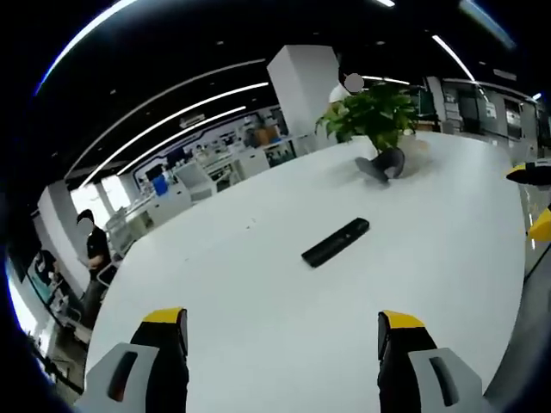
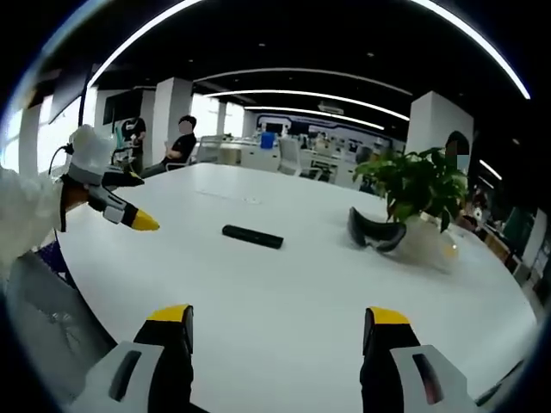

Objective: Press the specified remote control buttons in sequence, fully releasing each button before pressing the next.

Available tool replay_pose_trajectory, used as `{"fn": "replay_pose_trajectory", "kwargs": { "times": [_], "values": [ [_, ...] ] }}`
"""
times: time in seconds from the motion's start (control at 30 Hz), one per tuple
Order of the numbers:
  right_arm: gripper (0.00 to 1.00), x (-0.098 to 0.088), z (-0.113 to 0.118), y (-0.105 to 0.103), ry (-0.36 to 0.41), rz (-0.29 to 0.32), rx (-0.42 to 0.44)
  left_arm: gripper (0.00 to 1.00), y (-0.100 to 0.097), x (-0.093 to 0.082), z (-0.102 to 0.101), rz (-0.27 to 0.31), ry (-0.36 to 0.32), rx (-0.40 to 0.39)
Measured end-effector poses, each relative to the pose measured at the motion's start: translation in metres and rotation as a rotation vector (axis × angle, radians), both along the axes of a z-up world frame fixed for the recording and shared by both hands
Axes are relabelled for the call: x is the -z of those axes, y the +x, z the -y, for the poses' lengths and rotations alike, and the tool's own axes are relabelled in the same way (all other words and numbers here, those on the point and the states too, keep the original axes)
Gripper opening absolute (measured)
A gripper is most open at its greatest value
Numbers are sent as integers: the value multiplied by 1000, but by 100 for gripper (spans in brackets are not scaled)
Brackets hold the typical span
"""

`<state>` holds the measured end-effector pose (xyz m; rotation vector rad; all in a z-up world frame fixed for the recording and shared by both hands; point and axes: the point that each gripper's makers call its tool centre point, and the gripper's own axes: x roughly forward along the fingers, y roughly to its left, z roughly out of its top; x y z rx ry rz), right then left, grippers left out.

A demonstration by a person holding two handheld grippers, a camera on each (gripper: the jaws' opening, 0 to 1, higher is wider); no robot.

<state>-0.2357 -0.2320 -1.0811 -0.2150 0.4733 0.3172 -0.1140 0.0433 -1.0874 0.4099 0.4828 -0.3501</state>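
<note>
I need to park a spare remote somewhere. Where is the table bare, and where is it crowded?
Bare: the wide white table between the right gripper and the black remote, and beyond the remote toward the far edge. Crowded: around the potted plant, where a dark headset-like object lies beside it.

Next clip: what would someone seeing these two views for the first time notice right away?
A slim black remote control lies alone near the middle of a big white table, clear of both grippers. Behind it, a leafy green potted plant stands with a dark headset-like object at its base. In the right gripper view, the left gripper comes in from the left, its yellow-tipped fingers aimed toward the remote.
</note>
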Motion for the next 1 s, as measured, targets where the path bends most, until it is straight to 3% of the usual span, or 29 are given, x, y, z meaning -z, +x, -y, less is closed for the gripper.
{"fn": "replay_pose_trajectory", "kwargs": {
  "times": [0.37, 0.73, 0.9, 1.0],
  "values": [
    [80, 5, -1, -1, -23, -23, -13, 89, 48, -6, 28, 25, 45, 92],
    [79, 9, -2, -2, -38, -37, -19, 80, 78, 9, 53, -44, 137, 235],
    [79, 10, -1, -2, -41, -40, -15, 78, 86, 30, 63, -116, 222, 313],
    [79, 11, 0, -2, -44, -45, -11, 75, 87, 42, 69, -156, 235, 345]
  ]
}}
